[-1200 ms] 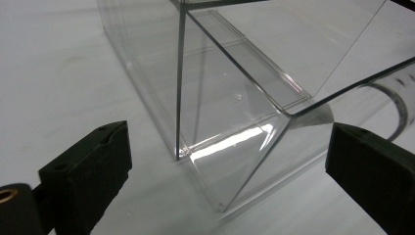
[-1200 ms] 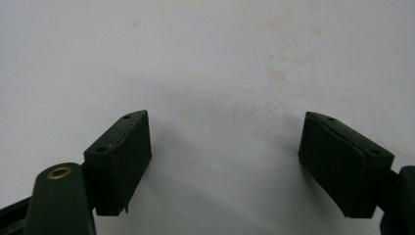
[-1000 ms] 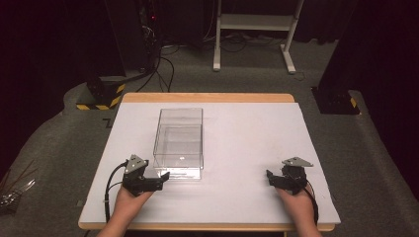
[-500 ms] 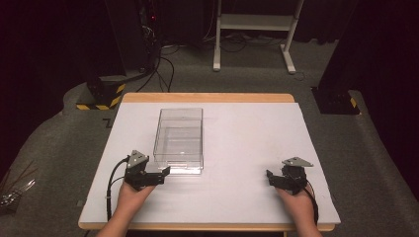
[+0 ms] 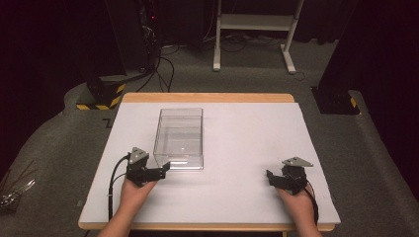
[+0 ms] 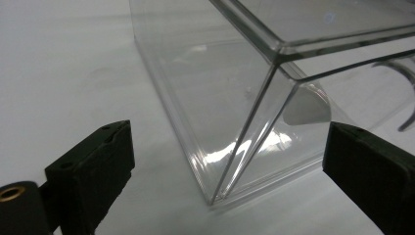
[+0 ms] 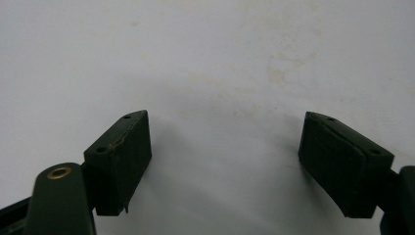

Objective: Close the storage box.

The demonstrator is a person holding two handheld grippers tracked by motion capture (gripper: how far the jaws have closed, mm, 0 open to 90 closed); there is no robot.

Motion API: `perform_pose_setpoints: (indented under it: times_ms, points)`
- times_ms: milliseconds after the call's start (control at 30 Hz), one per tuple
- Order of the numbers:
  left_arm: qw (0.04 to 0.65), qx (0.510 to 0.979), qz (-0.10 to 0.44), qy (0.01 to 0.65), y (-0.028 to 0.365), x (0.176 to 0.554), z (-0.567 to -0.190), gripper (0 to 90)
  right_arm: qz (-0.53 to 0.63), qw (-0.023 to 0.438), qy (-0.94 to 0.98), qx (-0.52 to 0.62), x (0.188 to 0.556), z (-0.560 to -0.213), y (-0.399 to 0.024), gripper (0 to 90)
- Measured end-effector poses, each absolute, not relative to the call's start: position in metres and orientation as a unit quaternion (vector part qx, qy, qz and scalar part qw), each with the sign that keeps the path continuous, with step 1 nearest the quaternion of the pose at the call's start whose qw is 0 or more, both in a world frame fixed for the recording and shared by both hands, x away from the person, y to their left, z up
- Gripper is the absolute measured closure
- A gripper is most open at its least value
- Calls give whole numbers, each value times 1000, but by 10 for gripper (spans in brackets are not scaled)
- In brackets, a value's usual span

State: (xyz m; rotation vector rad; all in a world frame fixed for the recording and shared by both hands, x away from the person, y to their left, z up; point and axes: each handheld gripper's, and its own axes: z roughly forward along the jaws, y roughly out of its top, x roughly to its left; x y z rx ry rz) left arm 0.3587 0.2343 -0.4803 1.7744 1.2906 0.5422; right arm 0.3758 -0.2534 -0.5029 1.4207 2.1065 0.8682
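The left gripper is sitting at the near left corner of the clear plastic box, its jaws spread and having just been closing a little, with nothing pinched between them. In the left gripper view the box's bottom corner is lying ahead of and between the two jaws, nearer the right-hand jaw, and neither pad is touching the plastic. This placement suggests the gripper is lining up to take the box by a wall at that corner, since the thin upright wall is the only part narrow enough to fit between the pads. The box is standing upright and open-topped on the white table, empty as far as can be told; a pale patch seen through the wall near the right-hand jaw may be a reflection or a label, and the view is not settling which. The right gripper is resting well apart from the box at the near right of the table, its jaws also spread with bare tabletop ahead of them, apparently waiting in reserve.
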Motion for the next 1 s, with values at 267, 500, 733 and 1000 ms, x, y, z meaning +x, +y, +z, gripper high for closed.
perform_pose_setpoints:
  times_ms: [267, 500, 733, 1000]
  points:
    - [421, 707, 224, 522, 232, 366, -479, 69, 314, 225, 764, 516, 376, -503, -253, 196]
    - [420, 703, 228, 526, 231, 372, -480, 86, 314, 225, 764, 516, 376, -503, -253, 196]
    - [417, 699, 233, 533, 230, 376, -482, 92, 314, 225, 764, 516, 376, -503, -253, 196]
    - [412, 703, 230, 532, 228, 378, -485, 96, 314, 225, 764, 516, 376, -503, -253, 196]
